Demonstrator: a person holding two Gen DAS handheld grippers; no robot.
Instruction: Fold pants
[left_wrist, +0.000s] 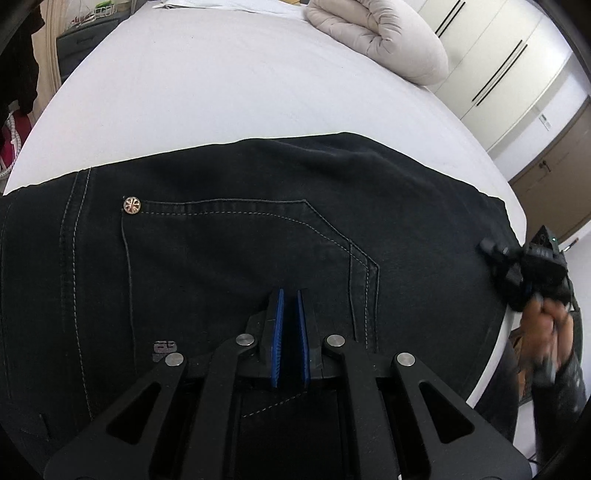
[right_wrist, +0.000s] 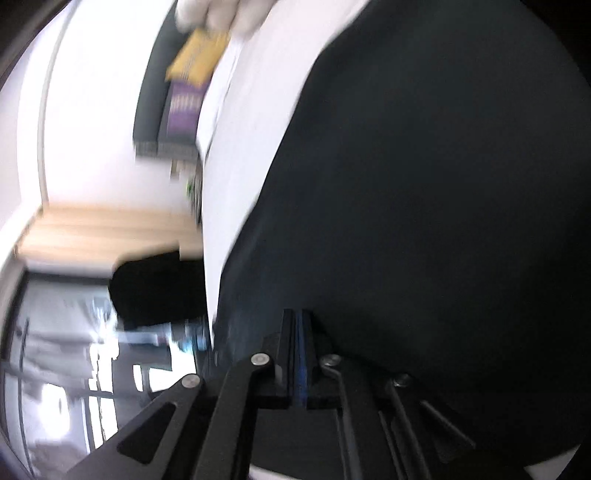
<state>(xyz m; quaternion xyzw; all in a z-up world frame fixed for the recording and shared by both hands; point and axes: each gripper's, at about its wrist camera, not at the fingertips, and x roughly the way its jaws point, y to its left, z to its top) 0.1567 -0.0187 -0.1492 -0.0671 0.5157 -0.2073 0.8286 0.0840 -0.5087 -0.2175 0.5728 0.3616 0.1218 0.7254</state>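
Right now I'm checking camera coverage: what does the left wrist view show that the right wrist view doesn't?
Only the left wrist view: the pants' back pocket with its metal rivet, a rolled duvet on the bed, wardrobe doors, and the right gripper in a hand at the bed's edge.

Only the right wrist view, blurred: a wooden floor and a yellow and purple item.

Both: black pants on the white bed, each view's own jaws shut.

Black denim pants (left_wrist: 236, 258) are laid flat across a white bed (left_wrist: 221, 92), reaching its near edge. A back pocket (left_wrist: 240, 266) with pale stitching faces up, a small metal rivet (left_wrist: 132, 205) at its corner. In the blurred right-wrist view only dark cloth can be made out.
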